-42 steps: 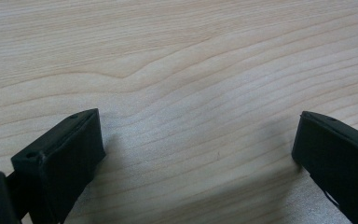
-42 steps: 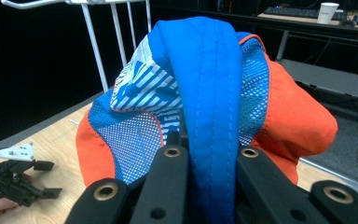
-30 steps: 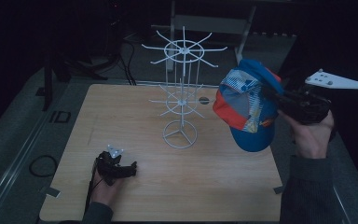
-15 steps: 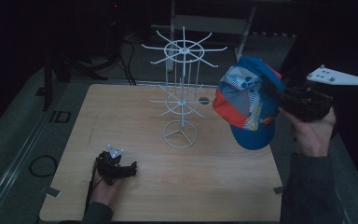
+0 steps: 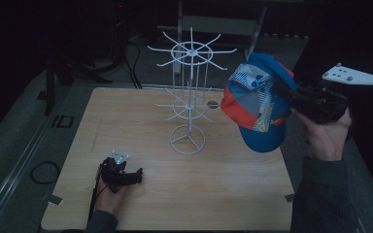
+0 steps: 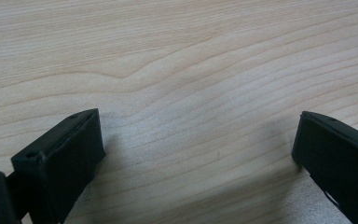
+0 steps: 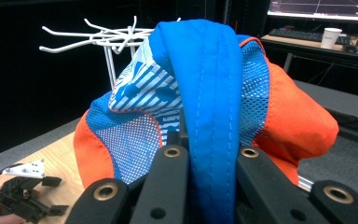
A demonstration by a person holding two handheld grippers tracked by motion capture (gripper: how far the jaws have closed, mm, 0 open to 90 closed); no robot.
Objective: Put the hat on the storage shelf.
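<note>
Right gripper (image 5: 291,97) held in air off table's right edge, jaws clenched on blue strap of cap (image 5: 257,104). Cap hangs just right of white wire rack (image 5: 189,92), apart from its hooks, brim pointing down. Left gripper (image 5: 135,177) rests on wooden table (image 5: 213,194) near front-left corner, jaws spread wide, bare wood between them. Wide open tabletop around rack base. Room beyond table dark, hard to make out. Cap hides most of rack in right gripper view.
</note>
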